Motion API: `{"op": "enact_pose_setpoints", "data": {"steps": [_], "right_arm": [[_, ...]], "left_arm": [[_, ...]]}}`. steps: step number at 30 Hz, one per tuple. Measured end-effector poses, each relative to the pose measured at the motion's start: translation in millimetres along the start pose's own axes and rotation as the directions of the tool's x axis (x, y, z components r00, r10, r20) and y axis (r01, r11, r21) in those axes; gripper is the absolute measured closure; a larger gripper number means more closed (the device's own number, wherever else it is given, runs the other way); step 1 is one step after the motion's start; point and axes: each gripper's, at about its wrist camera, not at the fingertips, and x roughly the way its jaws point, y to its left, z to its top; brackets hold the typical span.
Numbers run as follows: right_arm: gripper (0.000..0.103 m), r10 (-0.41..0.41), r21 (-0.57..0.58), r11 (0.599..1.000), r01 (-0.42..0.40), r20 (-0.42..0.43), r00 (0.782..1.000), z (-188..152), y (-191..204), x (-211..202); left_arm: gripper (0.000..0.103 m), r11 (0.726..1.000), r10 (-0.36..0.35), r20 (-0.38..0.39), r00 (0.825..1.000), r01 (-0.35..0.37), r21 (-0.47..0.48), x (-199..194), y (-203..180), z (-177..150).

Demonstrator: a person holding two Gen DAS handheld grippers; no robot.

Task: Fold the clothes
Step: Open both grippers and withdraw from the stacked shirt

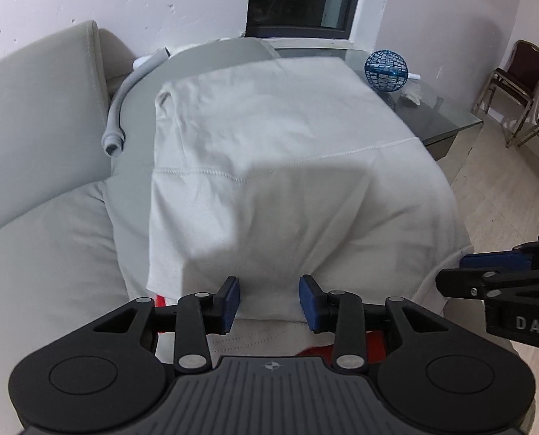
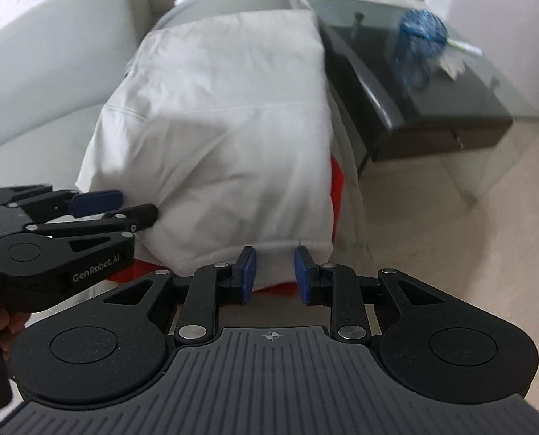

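White garment (image 1: 280, 166) lies folded over a rounded sofa arm (image 1: 131, 166); left gripper (image 1: 269, 304) and right gripper (image 2: 273, 273) sit part-open, empty, at its near edge, apparently releasing it

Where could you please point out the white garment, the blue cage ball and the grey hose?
white garment (image 1: 269, 137), left wrist view, on its flat top panel.
blue cage ball (image 1: 386, 70), left wrist view, on the middle of its lattice.
grey hose (image 1: 119, 107), left wrist view, on its curved mid-length.
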Motion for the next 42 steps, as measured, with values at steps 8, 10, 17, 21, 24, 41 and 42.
{"op": "enact_pose_setpoints", "data": {"steps": [8,10,17,21,24,41,42], "right_arm": [[0.050,0.021,0.001,1.000,-0.021,0.018,1.000,7.3,9.0,-80.6],[0.036,0.026,0.013,1.000,-0.027,0.005,1.000,12.4,13.9,-108.3],[0.016,-0.004,-0.031,0.999,0.006,0.046,0.999,8.3,43.2,-192.0],[0.011,-0.025,-0.072,0.997,0.029,0.063,0.998,-1.9,65.3,-233.0],[0.006,-0.050,-0.081,0.995,0.056,0.079,0.996,-9.3,77.8,-255.9],[0.006,-0.105,-0.100,0.989,0.111,0.061,0.993,-33.9,108.6,-304.1],[0.006,-0.107,-0.102,0.988,0.113,0.063,0.992,-34.1,109.4,-303.5]], "left_arm": [[0.035,0.997,0.034,-0.004,0.999,-0.034,-0.072,-84.6,4.5,-5.7],[0.026,0.996,0.024,0.007,1.000,-0.023,-0.092,-114.7,2.8,-7.0],[0.010,0.994,-0.007,0.056,0.998,0.013,-0.105,-195.4,-2.4,-14.2],[0.003,0.997,0.007,0.068,0.998,-0.001,-0.082,-231.7,-4.5,-22.4],[0.002,0.996,0.033,0.074,0.997,-0.026,-0.086,-254.8,-3.9,-30.2],[0.003,0.992,0.060,0.057,0.997,-0.053,-0.114,-292.7,-6.4,-49.5],[0.003,0.992,0.060,0.055,0.997,-0.053,-0.117,-292.3,-5.8,-49.4]]}}
